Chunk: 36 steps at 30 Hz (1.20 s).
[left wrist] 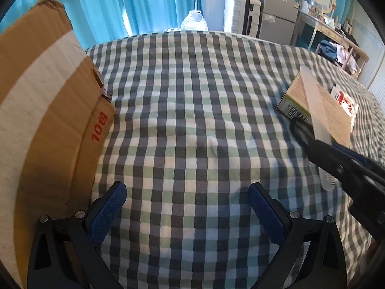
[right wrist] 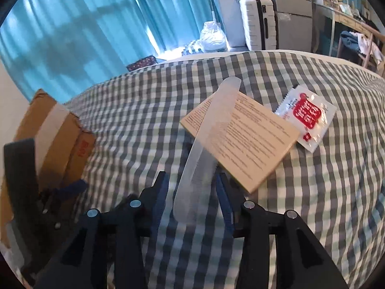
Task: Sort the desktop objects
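The cardboard box (left wrist: 48, 110) sits at the left on the checked cloth (left wrist: 192, 96), red print on its near corner and a pale tape band across its flap, and neither camera sees inside it, so its contents cannot be told. Over on the right, the comb (right wrist: 207, 149), translucent and long, lies between the blue pads of the right gripper (right wrist: 192, 192), its far end stretched across the flat tan box (right wrist: 243, 139); the fingers sit narrowly either side of it with a sliver of gap showing, so a firm pinch cannot be confirmed. The left gripper (left wrist: 187, 202) hangs over bare cloth just beside the cardboard box, fingers spread wide, nothing between them. Only the right wrist view lays out the full printed face of the tan box and the whole white packet (right wrist: 306, 118) with its red label, tucked just beside that box's far corner. The left wrist view offers the barcode and green edge on the tan box (left wrist: 298, 101), just a corner of the packet (left wrist: 344, 101), and the right gripper (left wrist: 320, 142) side-on, the comb (left wrist: 315, 106) rising out past its tip and its toothed tail poking out below.
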{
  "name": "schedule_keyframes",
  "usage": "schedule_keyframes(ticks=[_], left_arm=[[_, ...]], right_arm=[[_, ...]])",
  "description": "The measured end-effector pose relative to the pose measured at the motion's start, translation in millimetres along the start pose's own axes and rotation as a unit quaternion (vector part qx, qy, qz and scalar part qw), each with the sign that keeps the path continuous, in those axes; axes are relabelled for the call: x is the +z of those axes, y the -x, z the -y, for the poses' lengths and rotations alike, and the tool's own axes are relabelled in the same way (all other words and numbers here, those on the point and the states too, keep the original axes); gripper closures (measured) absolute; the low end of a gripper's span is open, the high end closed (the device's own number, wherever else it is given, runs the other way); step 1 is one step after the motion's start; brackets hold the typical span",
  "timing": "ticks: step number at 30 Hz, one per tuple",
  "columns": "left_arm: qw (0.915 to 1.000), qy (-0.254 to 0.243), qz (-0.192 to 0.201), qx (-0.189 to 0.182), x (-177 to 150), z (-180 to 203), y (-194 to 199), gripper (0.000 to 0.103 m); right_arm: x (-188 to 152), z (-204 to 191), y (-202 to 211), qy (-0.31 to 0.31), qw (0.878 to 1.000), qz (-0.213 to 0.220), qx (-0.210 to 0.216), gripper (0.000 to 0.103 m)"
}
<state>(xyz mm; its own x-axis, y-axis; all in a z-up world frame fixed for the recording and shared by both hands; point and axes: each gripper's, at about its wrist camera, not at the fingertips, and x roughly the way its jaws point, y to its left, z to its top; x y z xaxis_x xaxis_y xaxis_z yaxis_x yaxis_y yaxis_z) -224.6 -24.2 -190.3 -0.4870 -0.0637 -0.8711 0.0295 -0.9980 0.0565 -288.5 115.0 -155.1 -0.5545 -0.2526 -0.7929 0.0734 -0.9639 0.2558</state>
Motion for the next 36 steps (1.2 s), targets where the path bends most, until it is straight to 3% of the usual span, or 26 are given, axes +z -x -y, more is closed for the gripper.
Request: schedule_keyframes(ticks=[1, 3, 9, 13, 17, 19, 20, 21, 23, 26, 28, 30, 31, 32, 33, 36], left_arm=[[1.0, -0.001, -0.002, -0.001, -3, 0, -1, 0.0], [1.0, -0.002, -0.003, -0.002, -4, -1, -1, 0.0], [0.9998, 0.004, -0.005, -0.019, -3, 6, 2, 0.0], [0.9992, -0.011, 0.001, -0.038, 14, 33, 6, 0.0], [0.9977, -0.033, 0.021, -0.055, 25, 59, 12, 0.0], [0.9964, -0.045, 0.027, -0.067, 34, 73, 11, 0.0], [0.9958, -0.051, 0.03, -0.07, 39, 78, 9, 0.0], [0.9952, -0.06, 0.035, -0.069, 43, 86, 7, 0.0], [0.9939, -0.075, 0.041, -0.071, 51, 98, 2, 0.0], [0.9917, -0.09, 0.048, -0.079, 62, 111, -10, 0.0], [0.9906, -0.095, 0.047, -0.086, 68, 116, -20, 0.0], [0.9898, -0.1, 0.042, -0.093, 70, 118, -28, 0.012], [0.9897, -0.104, 0.039, -0.09, 70, 119, -31, 0.026], [0.9897, -0.108, 0.037, -0.086, 69, 120, -34, 0.028], [0.9893, -0.111, 0.038, -0.087, 69, 121, -33, 0.03], [0.9865, -0.121, 0.035, -0.105, 71, 120, -28, 0.063]], right_arm=[[0, 0, -6, -0.004, 1.0, -0.008, -0.009, 0.063], [-1, 2, -13, -0.012, 1.0, -0.017, -0.015, 0.08], [-14, 12, 18, 0.0, 1.0, -0.014, -0.023, 0.081], [-36, 30, 50, 0.008, 0.998, -0.022, -0.05, 0.081], [-72, 62, 53, -0.035, 0.995, -0.073, -0.063, 0.081], [-73, 78, 58, -0.08, 0.994, -0.066, -0.027, 0.081], [-70, 80, 62, -0.08, 0.995, -0.053, -0.032, 0.074], [-67, 78, 68, -0.071, 0.996, -0.033, -0.044, 0.056], [-62, 74, 68, -0.055, 0.997, -0.015, -0.055, 0.039], [-53, 72, 51, -0.048, 0.997, -0.026, -0.061, 0.04], [-52, 69, 35, -0.048, 0.996, -0.039, -0.07, 0.048], [-53, 68, 29, -0.042, 0.995, -0.04, -0.084, 0.064], [-54, 67, 31, -0.04, 0.995, -0.034, -0.087, 0.071], [-54, 66, 32, -0.034, 0.995, -0.033, -0.088, 0.077], [-54, 65, 33, -0.032, 0.995, -0.033, -0.092, 0.077], [-57, 65, 35, -0.034, 0.995, -0.032, -0.093, 0.078]])
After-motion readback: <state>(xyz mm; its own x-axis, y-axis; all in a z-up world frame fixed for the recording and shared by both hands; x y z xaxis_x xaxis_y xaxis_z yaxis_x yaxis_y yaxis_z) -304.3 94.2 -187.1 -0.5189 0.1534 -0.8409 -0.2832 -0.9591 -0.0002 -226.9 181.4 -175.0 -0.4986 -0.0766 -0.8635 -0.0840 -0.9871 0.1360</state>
